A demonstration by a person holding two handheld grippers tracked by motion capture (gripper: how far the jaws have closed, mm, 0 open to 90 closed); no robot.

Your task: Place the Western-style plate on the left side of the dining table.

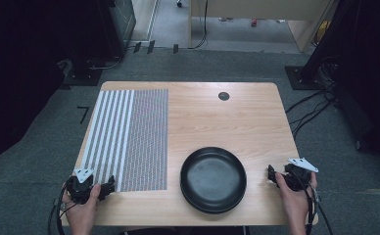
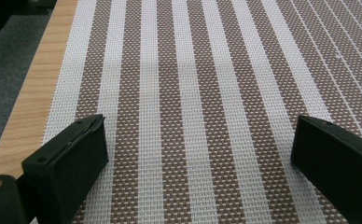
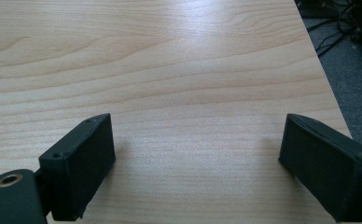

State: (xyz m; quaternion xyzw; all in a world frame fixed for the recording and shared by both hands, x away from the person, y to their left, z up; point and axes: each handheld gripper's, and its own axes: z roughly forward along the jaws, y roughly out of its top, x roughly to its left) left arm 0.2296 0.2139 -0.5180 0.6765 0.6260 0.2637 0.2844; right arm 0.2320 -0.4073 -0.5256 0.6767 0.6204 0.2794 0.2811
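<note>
A woven placemat (image 1: 129, 139) with brown and white stripes lies flat on the left part of the desk (image 1: 217, 117), beside a black plate (image 1: 213, 179).

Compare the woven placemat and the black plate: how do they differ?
The placemat is a flat rectangle, brown and white, half striped and half finely woven; the black plate is round, plain and glossy with a raised rim. The placemat lies on the table's left side, the plate near its front edge. Both rest on the table, ungripped.

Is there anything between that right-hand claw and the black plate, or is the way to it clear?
Nothing visible stands between them. The right gripper sits open near the table's right edge, with just bare wood between it and the plate. The striped mat lies on the plate's other side, under the left gripper.
</note>
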